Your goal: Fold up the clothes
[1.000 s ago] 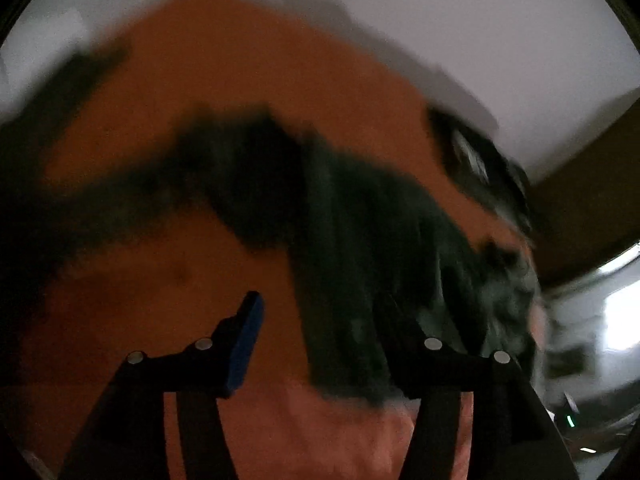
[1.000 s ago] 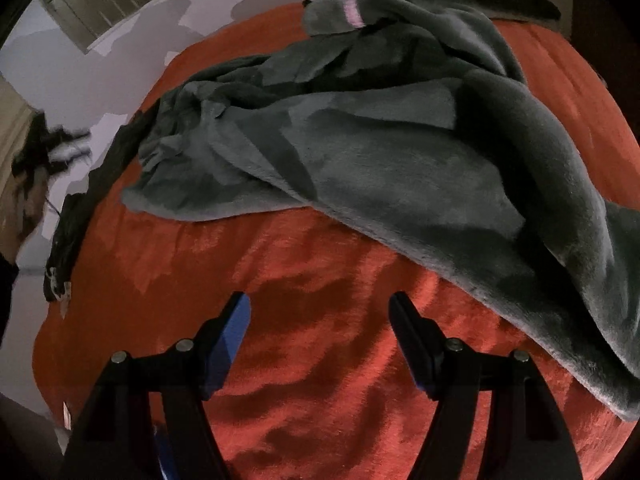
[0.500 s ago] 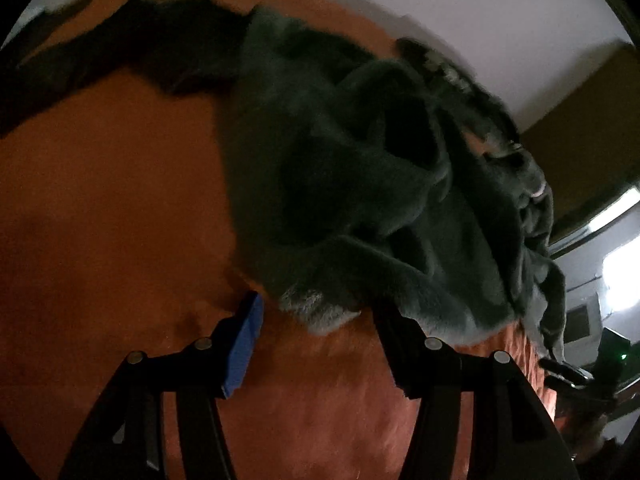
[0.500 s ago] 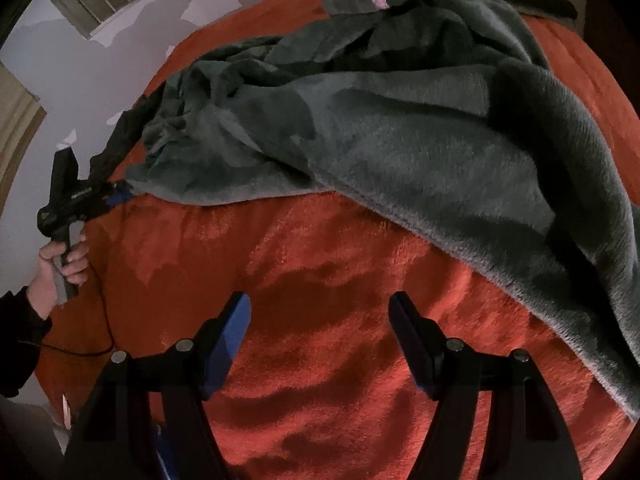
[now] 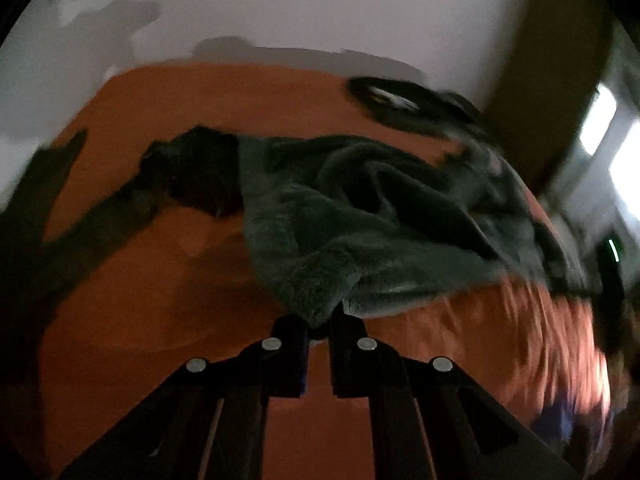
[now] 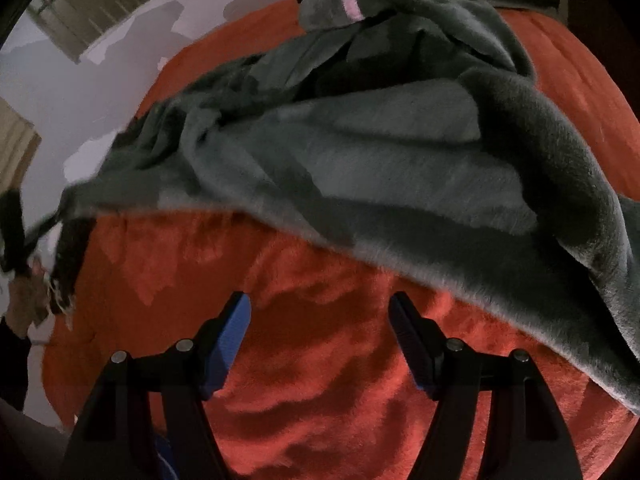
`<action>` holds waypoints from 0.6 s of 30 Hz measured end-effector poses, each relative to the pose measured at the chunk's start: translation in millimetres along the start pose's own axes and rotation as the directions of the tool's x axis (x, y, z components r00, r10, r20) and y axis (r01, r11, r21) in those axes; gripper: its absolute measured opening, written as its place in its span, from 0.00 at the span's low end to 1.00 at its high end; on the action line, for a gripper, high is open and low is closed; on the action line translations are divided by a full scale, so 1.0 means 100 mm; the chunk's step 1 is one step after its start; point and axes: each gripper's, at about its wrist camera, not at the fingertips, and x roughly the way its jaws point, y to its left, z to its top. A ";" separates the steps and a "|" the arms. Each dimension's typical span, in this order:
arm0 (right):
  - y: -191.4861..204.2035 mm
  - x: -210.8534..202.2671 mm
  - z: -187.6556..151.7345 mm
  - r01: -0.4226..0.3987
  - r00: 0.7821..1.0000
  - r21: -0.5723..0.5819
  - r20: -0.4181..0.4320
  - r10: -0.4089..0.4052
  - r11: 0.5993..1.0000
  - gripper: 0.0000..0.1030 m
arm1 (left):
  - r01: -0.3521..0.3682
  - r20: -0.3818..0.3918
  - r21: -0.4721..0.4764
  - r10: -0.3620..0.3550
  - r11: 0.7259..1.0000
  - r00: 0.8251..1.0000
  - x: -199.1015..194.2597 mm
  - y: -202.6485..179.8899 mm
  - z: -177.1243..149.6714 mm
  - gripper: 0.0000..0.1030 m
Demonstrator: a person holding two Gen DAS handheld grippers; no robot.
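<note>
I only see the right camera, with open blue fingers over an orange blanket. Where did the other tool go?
Observer: The left tool is shut on a corner of the grey fleece.
Operator: Is the fleece lying flat there?
Observer: No, it bunches up in folds behind that corner.
Operator: Anything else on the blanket?
Observer: A dark garment lies left of the fleece, touching it.
</note>
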 end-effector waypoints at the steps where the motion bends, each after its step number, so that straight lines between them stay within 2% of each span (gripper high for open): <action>1: 0.02 0.00 0.04 -0.007 1.000 -0.006 0.009 0.007 1.000 0.69 | 0.022 -0.032 0.035 -0.021 0.999 0.999 -0.05 -0.01 -0.06 0.08; 2: 0.06 -0.01 0.08 -0.012 1.000 -0.018 0.018 0.012 1.000 0.69 | 0.024 -0.088 0.044 -0.020 0.999 0.996 0.02 -0.01 -0.18 0.09; 4: 0.16 0.02 0.16 -0.012 0.999 -0.057 0.029 0.014 0.998 0.69 | 0.018 -0.212 0.047 -0.008 0.999 0.977 0.21 0.00 -0.44 0.12; 6: 0.24 0.08 0.23 -0.023 0.999 -0.077 0.028 0.025 0.997 0.69 | -0.079 -0.292 0.052 0.091 0.995 0.952 0.32 0.01 -0.62 0.12; 7: 0.27 0.12 0.27 -0.037 0.999 -0.078 0.023 0.039 0.996 0.69 | -0.110 -0.304 0.038 0.116 0.993 0.946 0.30 0.05 -0.65 0.12; 9: 0.33 0.19 0.33 -0.062 0.998 -0.077 0.014 0.063 0.995 0.69 | -0.114 -0.259 -0.044 0.099 0.992 0.961 0.11 0.21 -0.63 0.12; 11: 0.41 0.26 0.36 -0.077 0.997 -0.090 0.005 0.077 0.993 0.69 | -0.114 -0.184 -0.144 0.086 0.983 0.979 -0.15 0.45 -0.55 0.17; 12: 0.44 0.30 0.37 -0.082 0.997 -0.097 -0.001 0.082 0.992 0.69 | -0.153 -0.155 -0.179 0.125 0.972 0.980 -0.25 0.59 -0.48 0.20; 13: 0.46 0.34 0.37 -0.087 0.996 -0.103 -0.009 0.087 0.991 0.69 | -0.201 -0.130 -0.211 0.176 0.957 0.976 -0.33 0.73 -0.39 0.28; 14: 0.48 0.38 0.38 -0.093 0.996 -0.108 -0.019 0.091 0.990 0.69 | -0.284 -0.124 -0.207 0.263 0.936 0.957 -0.35 0.86 -0.27 0.36; 15: 0.49 0.41 0.37 -0.094 0.995 -0.112 -0.027 0.092 0.989 0.69 | -0.371 -0.131 -0.167 0.352 0.914 0.927 -0.30 0.95 -0.11 0.39; 16: 0.50 0.43 0.35 -0.094 0.995 -0.116 -0.033 0.091 0.989 0.69 | -0.413 -0.136 -0.113 0.398 0.904 0.907 -0.19 0.98 0.05 0.41; 17: 0.50 0.43 0.35 -0.092 0.995 -0.114 -0.036 0.089 0.989 0.69 | -0.443 -0.138 -0.056 0.433 0.895 0.891 -0.07 1.01 0.20 0.42; 18: 0.48 0.43 0.34 -0.089 0.996 -0.109 -0.035 0.086 0.990 0.69 | -0.439 -0.138 -0.038 0.431 0.898 0.892 0.08 1.04 0.38 0.44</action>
